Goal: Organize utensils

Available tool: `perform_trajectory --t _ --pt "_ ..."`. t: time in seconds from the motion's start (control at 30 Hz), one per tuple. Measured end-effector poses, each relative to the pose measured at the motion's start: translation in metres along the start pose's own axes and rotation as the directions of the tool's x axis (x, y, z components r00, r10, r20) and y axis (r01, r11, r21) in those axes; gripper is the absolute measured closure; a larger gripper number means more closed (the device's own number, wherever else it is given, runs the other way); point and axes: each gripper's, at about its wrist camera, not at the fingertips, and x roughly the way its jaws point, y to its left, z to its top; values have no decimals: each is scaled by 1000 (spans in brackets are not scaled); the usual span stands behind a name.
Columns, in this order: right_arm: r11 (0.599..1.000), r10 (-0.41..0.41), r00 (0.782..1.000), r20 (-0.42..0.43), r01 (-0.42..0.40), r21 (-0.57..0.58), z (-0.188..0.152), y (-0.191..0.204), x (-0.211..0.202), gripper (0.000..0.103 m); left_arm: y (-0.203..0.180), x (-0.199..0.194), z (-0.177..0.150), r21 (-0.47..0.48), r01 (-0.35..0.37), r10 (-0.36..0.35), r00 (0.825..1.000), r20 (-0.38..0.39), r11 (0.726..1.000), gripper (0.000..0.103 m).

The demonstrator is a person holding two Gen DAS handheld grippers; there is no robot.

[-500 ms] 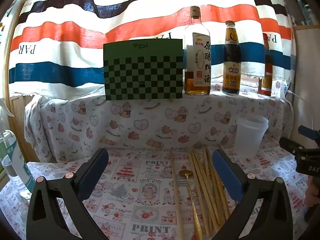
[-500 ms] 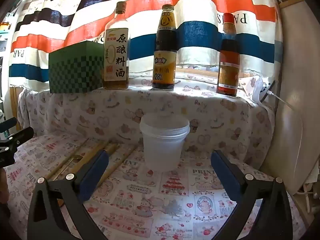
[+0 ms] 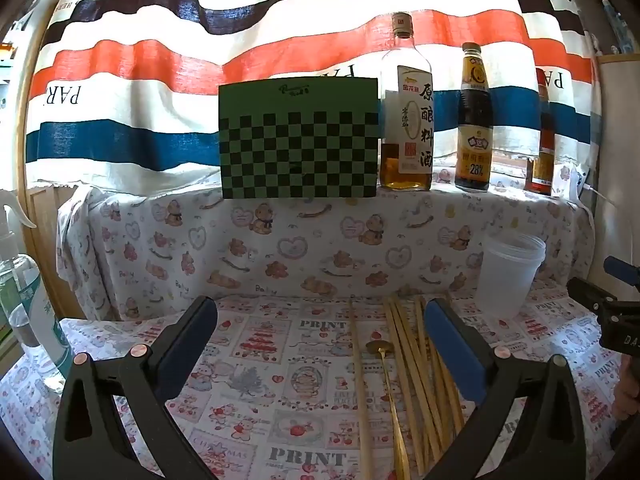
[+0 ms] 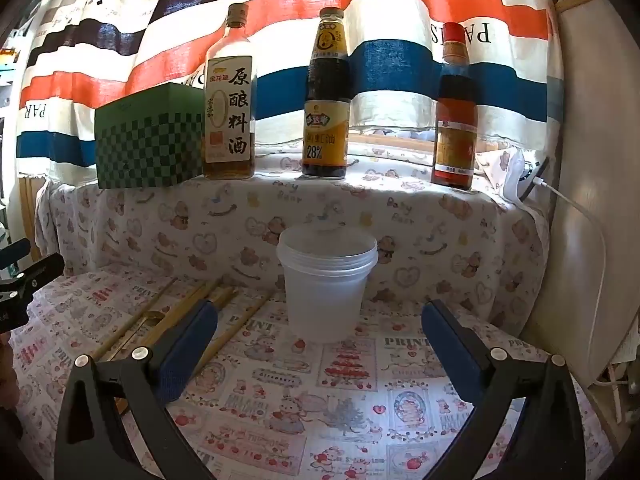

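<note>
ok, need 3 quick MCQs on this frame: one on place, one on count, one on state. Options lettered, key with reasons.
1. Where do the chopsticks lie?
A. in the cup
B. flat on the tablecloth
C. on the shelf

2. How many bottles stand on the shelf?
A. two
B. three
C. five

3. The left claw is:
A. open, holding nothing
B. shut on the spoon
C. shut on a chopstick

Key: B, they lie on the cloth left of the plastic cup; B, three upright bottles beside the green box; A, its fingers stand wide apart above the cloth.
</note>
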Motion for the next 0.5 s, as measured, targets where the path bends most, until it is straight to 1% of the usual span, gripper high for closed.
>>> perform_trajectory --t 0.13,0.5 --pt "1000 1 1000 7 -1 -16 0 1 -1 0 0 0 0 1 1 -1 1000 0 1000 0" --pt "1000 2 1000 -1 -2 1 0 -1 0 0 1 1 0 1 -4 4 1000 -3 1000 0"
